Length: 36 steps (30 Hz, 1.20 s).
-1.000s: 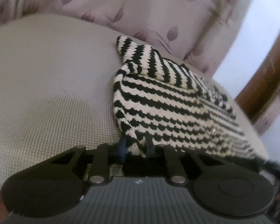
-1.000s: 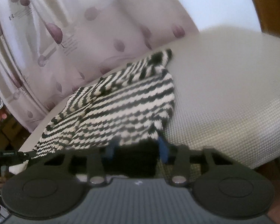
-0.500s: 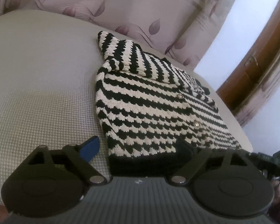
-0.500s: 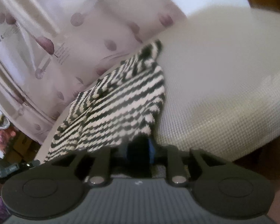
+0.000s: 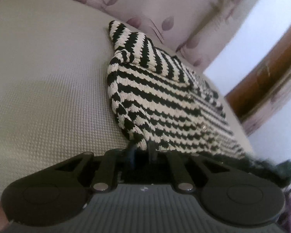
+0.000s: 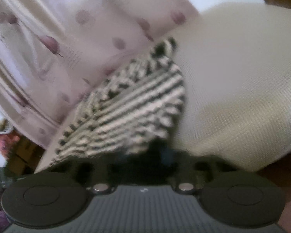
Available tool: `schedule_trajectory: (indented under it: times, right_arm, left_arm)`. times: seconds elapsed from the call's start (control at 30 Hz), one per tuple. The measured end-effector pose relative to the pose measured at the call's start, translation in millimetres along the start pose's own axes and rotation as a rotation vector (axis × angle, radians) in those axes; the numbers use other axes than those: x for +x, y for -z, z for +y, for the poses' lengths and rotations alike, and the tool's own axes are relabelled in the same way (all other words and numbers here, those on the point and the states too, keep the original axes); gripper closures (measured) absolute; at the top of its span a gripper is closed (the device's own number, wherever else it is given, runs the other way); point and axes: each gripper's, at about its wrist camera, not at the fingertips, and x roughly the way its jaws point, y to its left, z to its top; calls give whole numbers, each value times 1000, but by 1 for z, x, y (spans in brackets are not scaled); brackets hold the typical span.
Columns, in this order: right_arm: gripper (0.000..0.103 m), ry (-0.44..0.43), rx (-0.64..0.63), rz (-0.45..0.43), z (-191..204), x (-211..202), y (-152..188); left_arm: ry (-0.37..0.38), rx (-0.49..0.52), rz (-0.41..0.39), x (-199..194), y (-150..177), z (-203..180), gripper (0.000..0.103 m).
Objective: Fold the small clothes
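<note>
A small black-and-white striped knit garment [image 5: 161,97] with small buttons lies on a beige textured cushion [image 5: 48,89]. My left gripper [image 5: 141,151] is shut on the garment's near black hem corner, which is pulled up to the fingers. In the right wrist view the same garment [image 6: 133,108] is blurred; my right gripper [image 6: 159,153] is shut on its other near hem corner. The hem between the two grips is hidden behind the gripper bodies.
A pale curtain with purple leaf prints [image 5: 164,9] hangs behind the cushion and shows in the right wrist view [image 6: 58,38] too. A brown wooden frame [image 5: 265,77] stands at the right. Cluttered items [image 6: 7,145] lie past the cushion's left edge.
Half a second ago my left gripper was open over the hem; now it is shut on it. The right gripper has stayed shut on its corner and is moving, blurring its view.
</note>
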Motion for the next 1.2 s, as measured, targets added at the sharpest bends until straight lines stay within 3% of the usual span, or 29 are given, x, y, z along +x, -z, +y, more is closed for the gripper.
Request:
schedule_trajectory:
  times: [0.07,0.3,0.6,0.73,0.93,1.2]
  right_arm:
    - [92,-32,54,-4,-11,-1,2]
    - [92,-172,183,-53,-15,-12,-8]
    - [92,-319,219,-130,10,-9,-63]
    - [92,-336,205,-159,19,7,-106]
    - [92,-293,201,-185,18,55,-172]
    - [92,-165,288,-177,-18,147,-219]
  left_arm:
    - [11,-44,-22,-1,3,4,93]
    - [23,-48,-147,-20,2,-8,95]
    - [49,-10,-299,-29,-38,-46,95]
    - [56,-19,-362,-19,-72,-55,95]
    - [21,-54,-432,14,-133,-54,95]
    - [-125,-56,-435,97,-192,-28,96]
